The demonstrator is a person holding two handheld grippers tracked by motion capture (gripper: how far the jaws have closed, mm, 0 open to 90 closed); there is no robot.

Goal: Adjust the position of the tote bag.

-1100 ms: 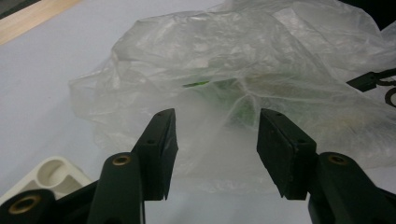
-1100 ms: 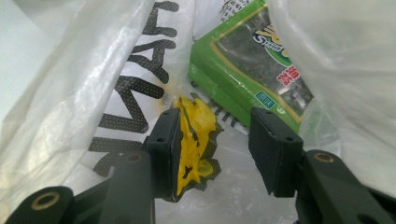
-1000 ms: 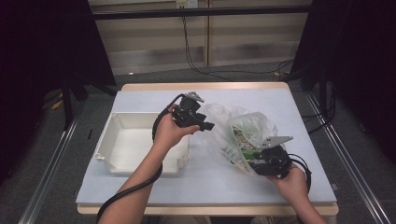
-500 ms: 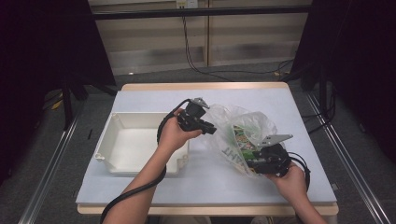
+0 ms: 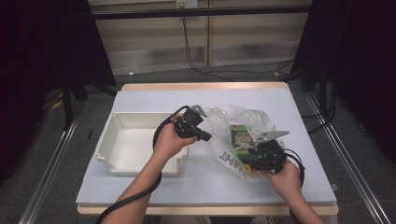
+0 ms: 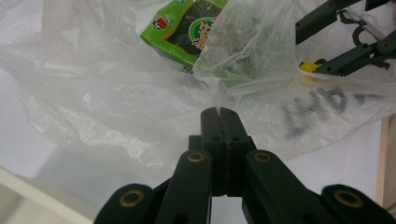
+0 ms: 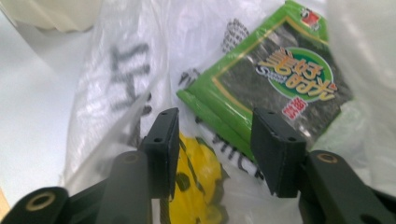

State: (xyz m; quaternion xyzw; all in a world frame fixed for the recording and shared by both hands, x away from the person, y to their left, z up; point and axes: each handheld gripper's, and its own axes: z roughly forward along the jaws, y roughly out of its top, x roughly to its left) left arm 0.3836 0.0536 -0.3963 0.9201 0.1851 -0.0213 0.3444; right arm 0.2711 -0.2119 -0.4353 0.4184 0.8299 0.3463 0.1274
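Pinching a fold of the thin translucent plastic bag [image 6: 116, 116], the left gripper [image 6: 218, 112] has its two black jaws pressed together on the film, as the left gripper view shows; the pinched fold rises from the jaw tips toward the bag's upper layer. In the high view the left gripper [image 5: 201, 135] sits at the bag's [image 5: 219, 122] left edge, held by the person's left hand [image 5: 169, 141], with its black cable looping back along the forearm. The right gripper [image 7: 212, 135] has its jaws spread apart, with bag film between and around them; they grasp nothing visible. Just beyond its jaws lies the flat green snack packet with a dark printed panel and round green logo [image 7: 280, 77], inside the bag and tilted. Below it, near the left jaw, sits a yellow item with black markings [image 7: 196, 182], also under the film. Black lettering is printed on the bag. In the high view the right gripper [image 5: 250, 156] rests at the bag's near right side, held by the right hand [image 5: 282, 175], and the green packet [image 5: 240, 137] lies between the two grippers. The white rectangular plastic tub [image 5: 105, 144] stands on the pale blue table top [image 5: 299, 107], just left of the left hand, apart from the bag.
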